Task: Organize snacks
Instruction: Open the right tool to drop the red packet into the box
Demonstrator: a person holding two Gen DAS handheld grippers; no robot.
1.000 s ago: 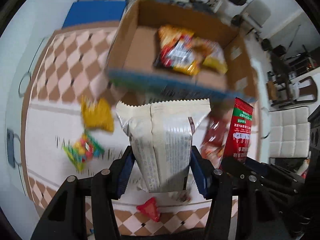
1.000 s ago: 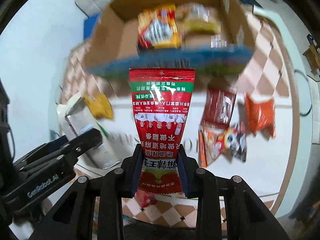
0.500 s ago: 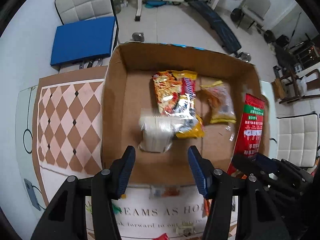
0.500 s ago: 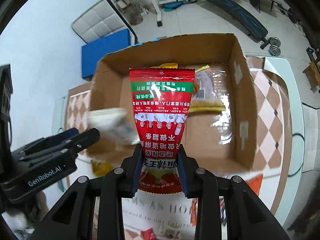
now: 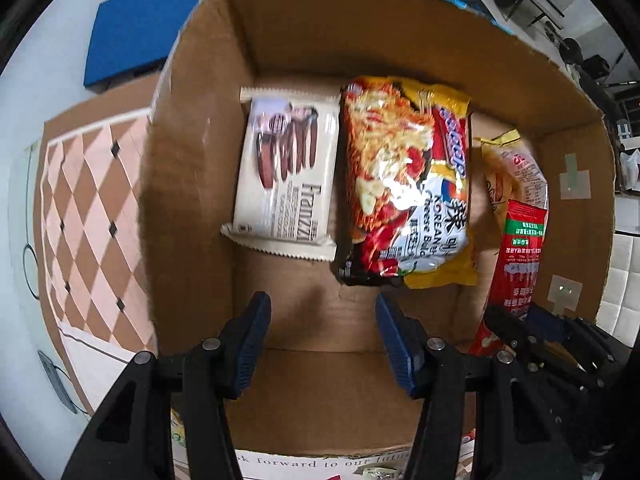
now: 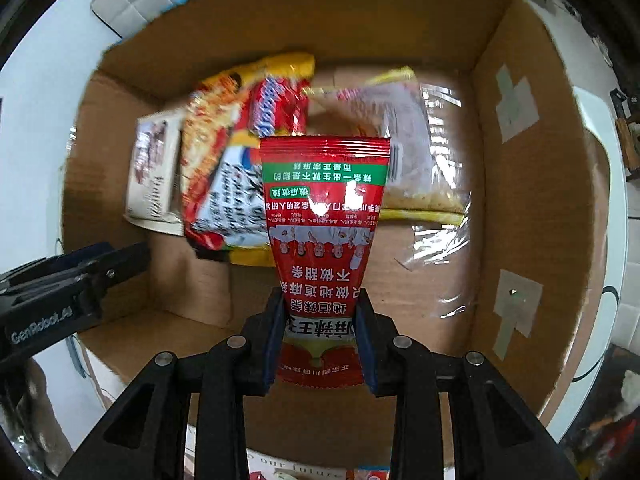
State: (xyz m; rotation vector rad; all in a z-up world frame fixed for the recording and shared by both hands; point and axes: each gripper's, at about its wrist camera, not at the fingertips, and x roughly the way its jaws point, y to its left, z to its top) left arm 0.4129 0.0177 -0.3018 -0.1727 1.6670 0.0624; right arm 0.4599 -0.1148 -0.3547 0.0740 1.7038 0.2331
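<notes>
The red packet [image 6: 325,236] is clenched by its lower end between the fingers of the right gripper [image 6: 320,330], and its long axis runs straight forward from the jaws, out over the open cardboard box [image 6: 532,184]. Bare box floor is seen directly below and ahead of the packet, between the noodle bag [image 6: 236,184] to its left and the clear bag [image 6: 412,160] to its right; the coming drop appears to turn on that gap. The left gripper [image 5: 322,334] is spread wide with nothing between its fingers, held over the near part of the box. The biscuit pack [image 5: 286,176] lies flat on the box floor ahead of it, just beside the noodle bag.
</notes>
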